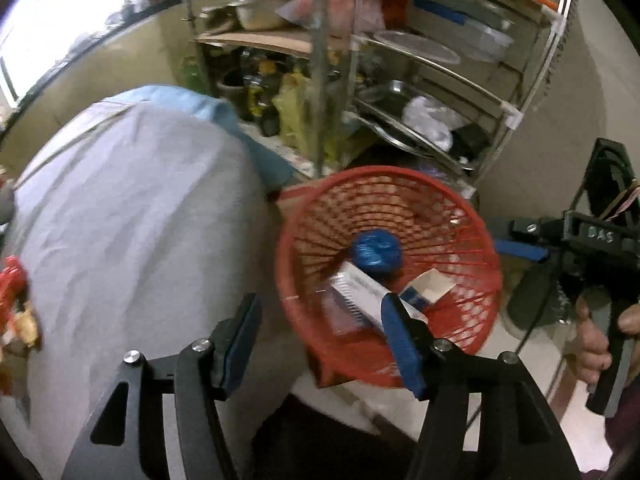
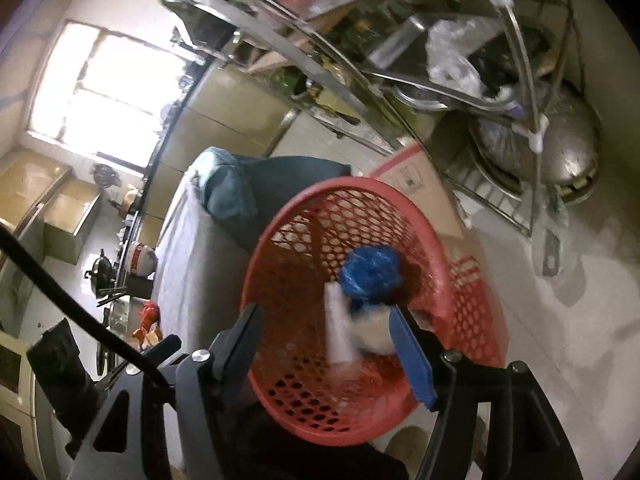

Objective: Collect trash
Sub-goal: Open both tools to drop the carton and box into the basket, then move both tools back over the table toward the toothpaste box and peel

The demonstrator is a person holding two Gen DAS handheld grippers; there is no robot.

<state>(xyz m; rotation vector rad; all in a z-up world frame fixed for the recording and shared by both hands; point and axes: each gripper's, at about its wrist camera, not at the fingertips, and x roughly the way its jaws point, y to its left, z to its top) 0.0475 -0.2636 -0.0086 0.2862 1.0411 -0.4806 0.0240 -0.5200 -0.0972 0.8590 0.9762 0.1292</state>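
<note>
On the left, a bed (image 1: 132, 216) under a grey sheet carries a red wrapper (image 1: 12, 284) at its edge. The left tongs (image 1: 320, 340) hang released, empty, over the gap between bed and red basket (image 1: 472, 304). In the basket lie a crumpled blue bag (image 1: 376, 250), a white box (image 1: 360, 288) and a small carton (image 1: 430, 286). The right tongs (image 2: 324, 348) stand released above it. Behind is a metal shelf (image 1: 460, 72).

Motion blur smeared the white carton (image 2: 338, 326) inside the red basket (image 2: 472, 280), so its print stayed unreadable. The basket's lower rim hid behind the gripper fingers (image 1: 402, 344). Shelf clutter (image 1: 276, 96) was too blurred to identify.
</note>
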